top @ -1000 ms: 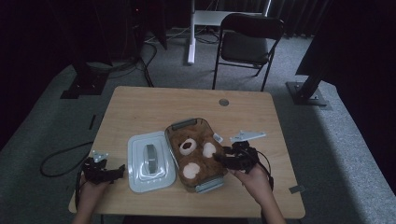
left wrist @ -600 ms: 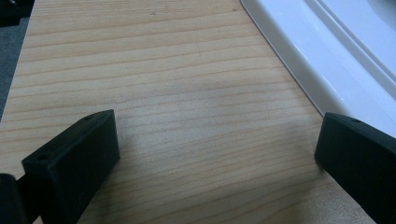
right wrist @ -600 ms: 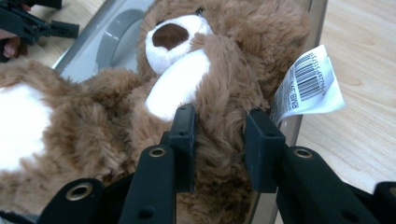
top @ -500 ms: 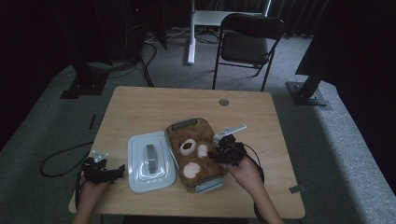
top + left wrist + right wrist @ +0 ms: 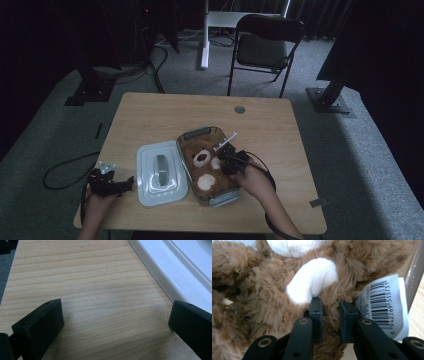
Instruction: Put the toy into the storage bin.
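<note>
A brown plush bear point(image 5: 199, 171) with white patches lies in a clear container point(image 5: 200, 133) with grey handles, at mid table. My right gripper point(image 5: 223, 159) reaches into the container from the right and is shut on the bear's fur. In the right gripper view its jaws point(image 5: 330, 315) pinch brown fur just below a white paw point(image 5: 312, 281), beside a barcode tag point(image 5: 384, 305). My left gripper point(image 5: 127, 182) rests near the table's front left edge, open, with bare wood between its jaws point(image 5: 116, 317).
The container's white lid point(image 5: 160, 172) lies flat on the table left of the container, with its edge point(image 5: 180, 267) close to my left gripper. A chair point(image 5: 265, 47) stands beyond the far edge of the table. A small round grommet point(image 5: 239, 109) sits in the tabletop.
My right gripper has moved left and down from the container's right rim onto the bear, and its jaws have closed on the fur. The left gripper has stayed put.
</note>
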Tool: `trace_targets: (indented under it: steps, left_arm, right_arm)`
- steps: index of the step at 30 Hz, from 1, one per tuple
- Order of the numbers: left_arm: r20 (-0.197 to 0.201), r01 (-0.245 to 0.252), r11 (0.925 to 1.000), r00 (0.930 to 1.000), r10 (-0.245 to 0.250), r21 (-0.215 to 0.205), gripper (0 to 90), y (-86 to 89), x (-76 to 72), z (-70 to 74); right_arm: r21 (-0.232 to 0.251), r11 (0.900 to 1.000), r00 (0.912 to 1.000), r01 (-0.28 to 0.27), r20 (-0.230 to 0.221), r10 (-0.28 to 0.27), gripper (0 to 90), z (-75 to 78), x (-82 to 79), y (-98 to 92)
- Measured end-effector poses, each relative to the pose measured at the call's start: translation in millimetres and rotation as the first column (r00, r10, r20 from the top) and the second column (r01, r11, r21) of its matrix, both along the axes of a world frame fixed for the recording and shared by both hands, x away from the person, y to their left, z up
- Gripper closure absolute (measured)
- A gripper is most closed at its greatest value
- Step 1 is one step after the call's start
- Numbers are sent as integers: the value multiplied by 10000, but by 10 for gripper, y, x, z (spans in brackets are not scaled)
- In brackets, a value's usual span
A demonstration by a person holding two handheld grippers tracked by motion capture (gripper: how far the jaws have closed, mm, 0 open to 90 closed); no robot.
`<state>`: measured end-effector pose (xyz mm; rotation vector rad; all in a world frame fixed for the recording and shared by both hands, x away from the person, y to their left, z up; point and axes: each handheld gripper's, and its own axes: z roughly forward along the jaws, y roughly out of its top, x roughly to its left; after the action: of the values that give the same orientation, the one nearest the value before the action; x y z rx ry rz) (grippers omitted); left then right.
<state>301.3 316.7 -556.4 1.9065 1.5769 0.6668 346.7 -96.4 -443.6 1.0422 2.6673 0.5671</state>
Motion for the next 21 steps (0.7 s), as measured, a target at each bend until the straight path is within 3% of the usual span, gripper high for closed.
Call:
trace_targets:
  steps: [5,8,13,15,17,21]
  left_arm:
    - [-1,3,10000,10000,-3,2,5,0,0,0]
    - [-1,2,10000,10000,-2,-1,5,0,0,0]
    - [-23,7,10000,10000,-7,7,5,1,0,2]
    - [-28,5,10000,10000,-5,3,5,0,0,2]
    - [-18,7,10000,10000,-7,2,5,0,0,2]
    - [-10,5,10000,10000,-5,0,5,0,0,1]
  right_arm:
    - [404,9990,9984,200,521,-221,716,32,-72,-60]
    - [1378,9904,9969,117,760,-223,668,144,-126,-181]
    - [2828,9591,9948,128,937,-409,613,357,-240,-379]
    - [3338,9425,9900,149,1272,-607,581,475,-297,-448]
    - [3925,9197,9860,48,1513,-697,575,603,-377,-486]
    - [4461,8916,9815,-781,1913,-97,535,747,-584,-384]
